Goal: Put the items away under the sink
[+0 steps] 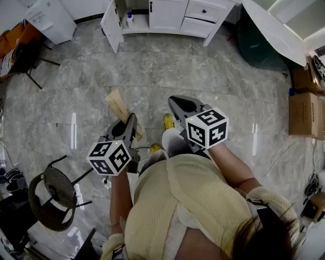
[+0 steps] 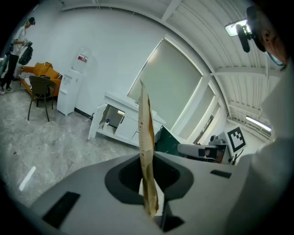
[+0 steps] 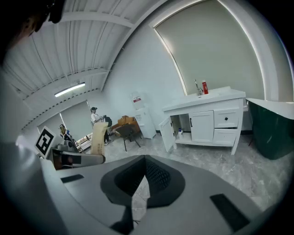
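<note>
My left gripper (image 1: pixel 131 122) is shut on a flat brown paper packet (image 1: pixel 120 107), which sticks out ahead of it over the floor. In the left gripper view the packet (image 2: pixel 146 137) stands edge-on, pinched between the jaws. My right gripper (image 1: pixel 176 103) is held beside it at the right, shut with nothing in it; its jaws (image 3: pixel 144 161) meet with only floor showing past them. The white sink cabinet (image 1: pixel 167 15) stands far ahead with its left door (image 1: pixel 111 23) swung open and a small bottle (image 1: pixel 131 19) inside. That cabinet (image 3: pixel 206 121) also shows in the right gripper view.
A black chair (image 1: pixel 51 195) stands close at my lower left. Cardboard boxes (image 1: pixel 303 112) sit at the right, and a dark green tub (image 1: pixel 264 45) at the upper right. A white unit (image 1: pixel 51 18) and an orange seat (image 1: pixel 15 38) are at the upper left. People (image 3: pixel 97 120) stand far off.
</note>
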Available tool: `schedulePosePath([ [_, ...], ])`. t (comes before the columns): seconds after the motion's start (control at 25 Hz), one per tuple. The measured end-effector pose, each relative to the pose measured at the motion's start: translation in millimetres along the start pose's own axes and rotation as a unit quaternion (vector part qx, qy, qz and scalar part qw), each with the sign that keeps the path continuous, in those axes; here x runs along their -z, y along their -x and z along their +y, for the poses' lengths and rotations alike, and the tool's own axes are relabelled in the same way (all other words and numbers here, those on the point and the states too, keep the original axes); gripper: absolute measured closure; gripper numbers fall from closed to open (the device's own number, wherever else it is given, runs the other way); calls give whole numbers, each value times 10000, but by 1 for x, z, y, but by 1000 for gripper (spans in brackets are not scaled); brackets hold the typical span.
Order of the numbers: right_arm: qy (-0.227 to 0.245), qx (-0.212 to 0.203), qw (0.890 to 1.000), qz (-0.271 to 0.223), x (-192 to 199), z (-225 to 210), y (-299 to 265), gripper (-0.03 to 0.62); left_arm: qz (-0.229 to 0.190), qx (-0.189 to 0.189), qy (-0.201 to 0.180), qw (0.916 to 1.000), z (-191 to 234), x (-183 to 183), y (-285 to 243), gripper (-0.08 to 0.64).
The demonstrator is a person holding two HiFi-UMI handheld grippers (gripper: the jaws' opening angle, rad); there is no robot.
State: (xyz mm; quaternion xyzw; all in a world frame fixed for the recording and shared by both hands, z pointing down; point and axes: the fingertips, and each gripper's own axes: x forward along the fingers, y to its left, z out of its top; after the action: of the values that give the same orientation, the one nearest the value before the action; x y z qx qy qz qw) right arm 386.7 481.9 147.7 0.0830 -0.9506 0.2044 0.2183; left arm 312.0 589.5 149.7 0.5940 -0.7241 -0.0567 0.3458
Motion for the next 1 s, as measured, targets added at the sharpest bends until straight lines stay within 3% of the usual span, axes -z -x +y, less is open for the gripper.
schedulePosePath([
  [0.48,-212,-314,9991,213,-49,-54,-61,566,36,-129,110,9999,16,-49,-68,492],
  [0.68,20,-455,9986,251,-76,-75,-79,566,66,-106,120,9998,16,-70,-104,492],
  [1.0,15,-628,9976,298,-96,-112,-97,566,100,-126,180,9997,12,-88,-149,492],
])
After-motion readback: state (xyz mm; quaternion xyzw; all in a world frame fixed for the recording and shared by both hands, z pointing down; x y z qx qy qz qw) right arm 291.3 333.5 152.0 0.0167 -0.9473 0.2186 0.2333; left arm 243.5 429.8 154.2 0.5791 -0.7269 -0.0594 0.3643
